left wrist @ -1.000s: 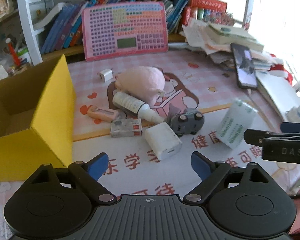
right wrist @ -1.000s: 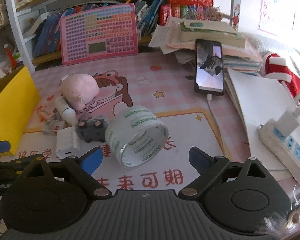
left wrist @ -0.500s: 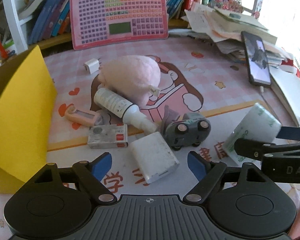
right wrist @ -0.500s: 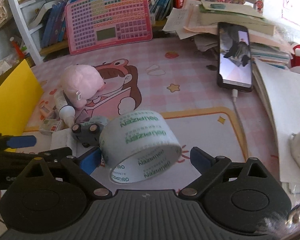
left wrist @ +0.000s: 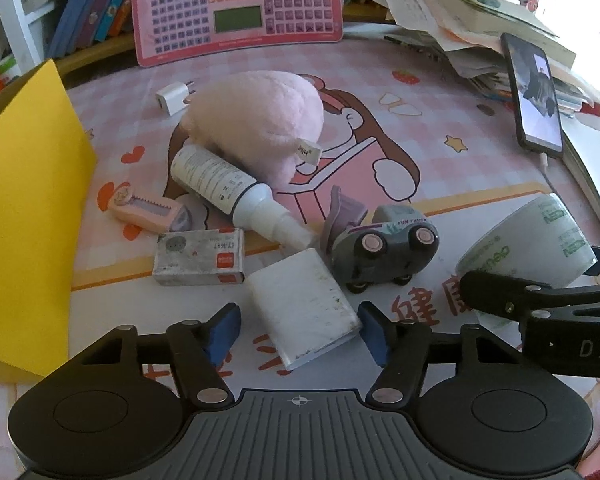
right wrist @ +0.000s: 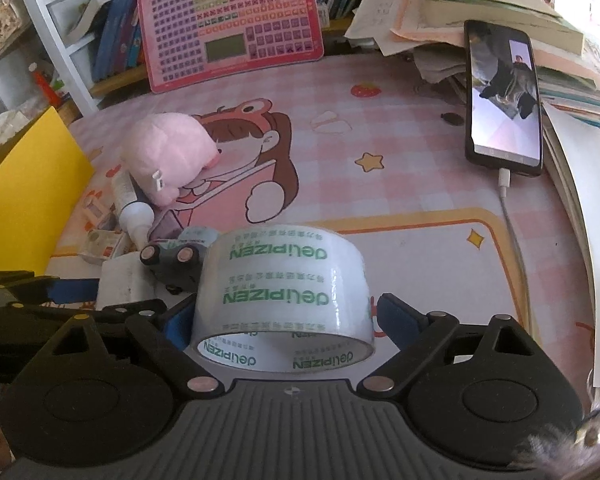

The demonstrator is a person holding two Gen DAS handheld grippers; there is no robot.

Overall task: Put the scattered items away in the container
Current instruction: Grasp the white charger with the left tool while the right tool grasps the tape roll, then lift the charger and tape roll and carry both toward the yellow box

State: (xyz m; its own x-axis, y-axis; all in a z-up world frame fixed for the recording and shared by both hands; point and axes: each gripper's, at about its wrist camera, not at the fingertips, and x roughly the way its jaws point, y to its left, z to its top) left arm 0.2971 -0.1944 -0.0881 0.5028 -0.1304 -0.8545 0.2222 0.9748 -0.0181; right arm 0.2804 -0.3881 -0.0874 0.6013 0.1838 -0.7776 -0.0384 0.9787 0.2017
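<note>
A yellow box [left wrist: 28, 220] stands at the left. Scattered beside it lie a pink plush [left wrist: 260, 120], a white bottle [left wrist: 224, 188], a grey toy car [left wrist: 384, 252], a small staple box [left wrist: 200, 256], a pink gadget [left wrist: 144, 212] and a white plug [left wrist: 172, 98]. My left gripper [left wrist: 299, 332] is closing around a white block [left wrist: 304, 308]; a gap still shows at the left pad. My right gripper [right wrist: 288, 320] is closing around a clear tape roll [right wrist: 284, 292] resting on the mat, with a narrow gap at the right pad.
A pink toy keyboard [left wrist: 236, 4] leans against the bookshelf at the back. A phone [right wrist: 504, 96] on a cable lies against a stack of papers [right wrist: 480, 12] at the right. The cartoon desk mat [right wrist: 420, 184] covers the table.
Both grippers came forward and down. The left jaws narrowed around the white block. The tape roll, earlier ahead of the right fingers, now sits between them.
</note>
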